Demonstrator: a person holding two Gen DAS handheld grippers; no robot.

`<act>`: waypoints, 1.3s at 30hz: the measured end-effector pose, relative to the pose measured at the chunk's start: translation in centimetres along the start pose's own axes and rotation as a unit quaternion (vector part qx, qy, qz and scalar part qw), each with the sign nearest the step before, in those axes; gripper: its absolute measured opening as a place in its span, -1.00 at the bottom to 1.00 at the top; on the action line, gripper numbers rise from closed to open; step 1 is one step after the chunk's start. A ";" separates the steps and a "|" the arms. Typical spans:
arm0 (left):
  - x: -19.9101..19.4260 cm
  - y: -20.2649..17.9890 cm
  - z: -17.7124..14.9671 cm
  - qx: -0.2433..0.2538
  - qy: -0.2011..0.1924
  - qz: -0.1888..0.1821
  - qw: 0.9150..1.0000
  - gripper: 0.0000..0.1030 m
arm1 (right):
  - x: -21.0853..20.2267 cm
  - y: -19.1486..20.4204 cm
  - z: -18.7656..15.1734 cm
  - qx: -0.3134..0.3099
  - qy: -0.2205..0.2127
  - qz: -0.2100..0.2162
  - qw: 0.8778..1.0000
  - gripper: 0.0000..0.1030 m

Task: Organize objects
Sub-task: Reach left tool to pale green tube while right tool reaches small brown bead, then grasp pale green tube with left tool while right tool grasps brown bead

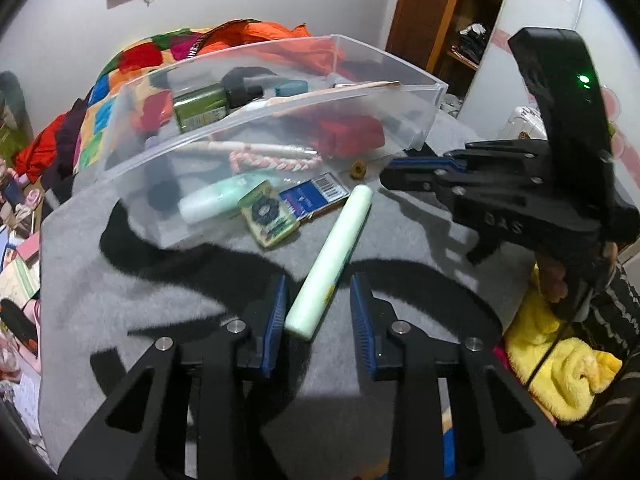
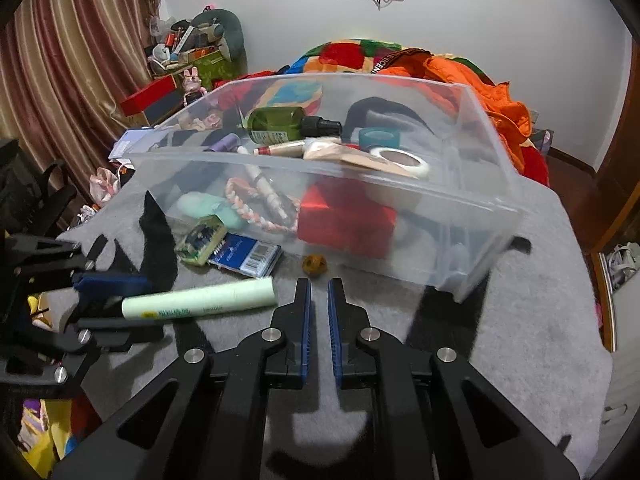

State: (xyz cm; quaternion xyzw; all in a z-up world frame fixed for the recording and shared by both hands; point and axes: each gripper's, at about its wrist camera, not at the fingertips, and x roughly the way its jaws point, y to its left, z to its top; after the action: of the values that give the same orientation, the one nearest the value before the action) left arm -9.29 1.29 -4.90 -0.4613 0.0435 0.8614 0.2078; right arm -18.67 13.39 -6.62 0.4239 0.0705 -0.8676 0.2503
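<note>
Left claw (image 1: 319,304) straddling pale green roll (image 1: 330,258), pads apart from it

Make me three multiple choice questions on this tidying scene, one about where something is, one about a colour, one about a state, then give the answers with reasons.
1. Where does the pale green roll lie?
A. Inside the clear bin
B. On the grey blanket, outside the bin
C. On the yellow towel

2. What colour is the spray bottle in the clear bin?
A. Green
B. White
C. Blue

3. How do the right gripper jaws stand?
A. Shut on the roll
B. Wide open
C. Shut, holding nothing

Answers: B, it rests on the grey blanket; A, green body, black cap; C, only a narrow bare gap shows.
</note>
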 end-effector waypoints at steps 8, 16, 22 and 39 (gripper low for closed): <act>1.7 -1.1 0.9 0.026 -0.003 0.011 1.000 -0.53 | 0.7 -0.3 0.6 0.010 0.019 0.002 1.000 -0.83; -0.1 -0.6 -1.6 0.019 -0.008 0.011 1.000 -0.68 | 1.9 0.3 1.3 0.017 0.026 0.005 1.000 -0.53; -0.4 -0.1 -1.9 0.014 -0.007 0.003 1.000 -0.65 | 2.4 0.8 1.4 0.009 0.020 -0.017 1.000 -0.45; 1.0 -0.6 -0.3 0.000 -0.027 0.010 1.000 -0.71 | 2.0 1.8 1.1 -0.025 0.001 -0.024 0.999 -0.79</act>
State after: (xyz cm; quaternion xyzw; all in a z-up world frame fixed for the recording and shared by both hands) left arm -9.28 2.07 -5.86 -0.4374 0.0427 0.8757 0.2001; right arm -19.59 10.70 -7.36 0.4166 0.1022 -0.8709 0.2400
